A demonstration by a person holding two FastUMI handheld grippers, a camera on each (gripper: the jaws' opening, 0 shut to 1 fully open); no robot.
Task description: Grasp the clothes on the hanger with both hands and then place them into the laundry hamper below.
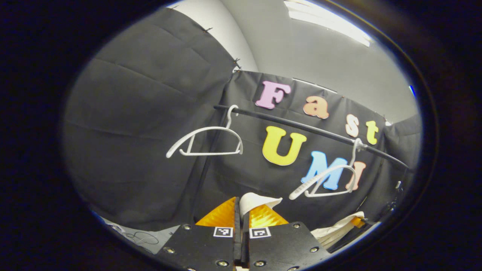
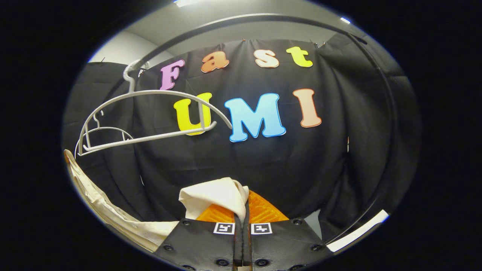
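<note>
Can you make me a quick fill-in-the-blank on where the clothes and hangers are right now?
1. Both hangers on the rail are ____.
2. The left gripper is shut on ____ cloth.
3. The right gripper is ____ on the same garment.

Missing words: bare; cream; shut

Cream garment (image 2: 211,194): pinched portion concealed between the right gripper (image 2: 243,210) fingers; its trailing length cut off at the lower left edge. In the left gripper view, the rail (image 1: 312,130) end is lost at the right edge.
</note>
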